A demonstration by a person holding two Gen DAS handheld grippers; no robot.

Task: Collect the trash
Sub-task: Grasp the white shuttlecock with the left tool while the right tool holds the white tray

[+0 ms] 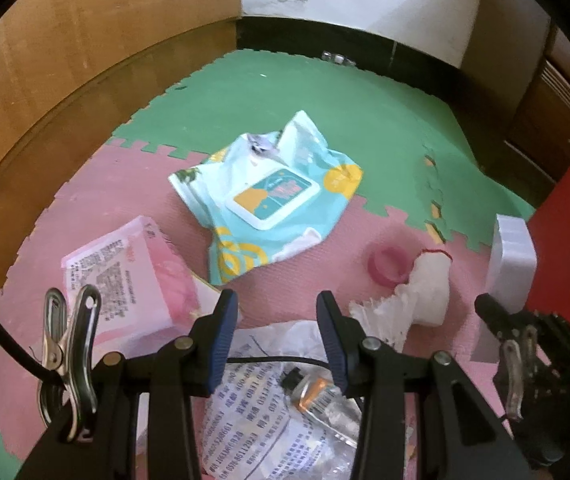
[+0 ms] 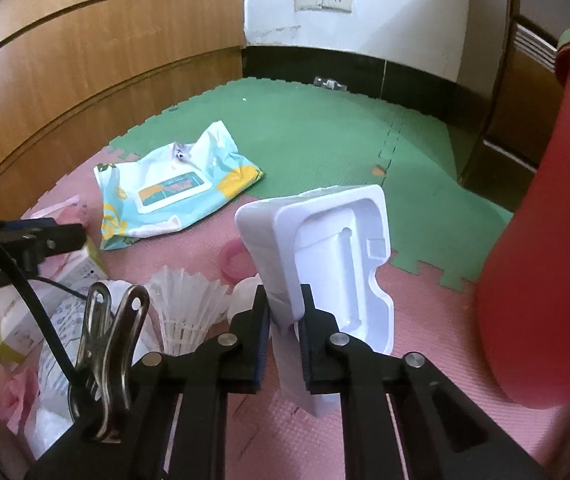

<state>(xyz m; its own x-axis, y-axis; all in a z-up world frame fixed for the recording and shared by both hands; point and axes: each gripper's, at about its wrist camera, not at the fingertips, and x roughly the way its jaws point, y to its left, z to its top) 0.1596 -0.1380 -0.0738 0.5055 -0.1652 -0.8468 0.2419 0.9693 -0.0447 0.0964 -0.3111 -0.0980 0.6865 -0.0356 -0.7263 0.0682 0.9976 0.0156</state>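
Right-wrist view first: the right gripper (image 2: pixel 284 312) has its 2 jaws pinched narrow on the lower edge of a white moulded plastic tray (image 2: pixel 325 248), which stands tilted up off the pink floor mat (image 2: pixel 425 300). A big red bin (image 2: pixel 541 260) rises just to the right of it, so I'd say this is the carry-to-the-bin step for that piece; the next move looks like a lift and a swing to the right, high enough to clear the rim, with the grip kept firm since the tray is thin and held only by an edge. Over on the left wrist view, the left gripper (image 1: pixel 279 332) hangs with its jaws about half apart and nothing between the pads, low over a crumpled clear printed wrapper (image 1: pixel 253 408). More trash lies around: a teal wet-wipe pack (image 1: pixel 269 196), a pink tissue packet (image 1: pixel 125 280), a shuttlecock (image 1: pixel 385 312) and a pink ring (image 1: pixel 389 266).
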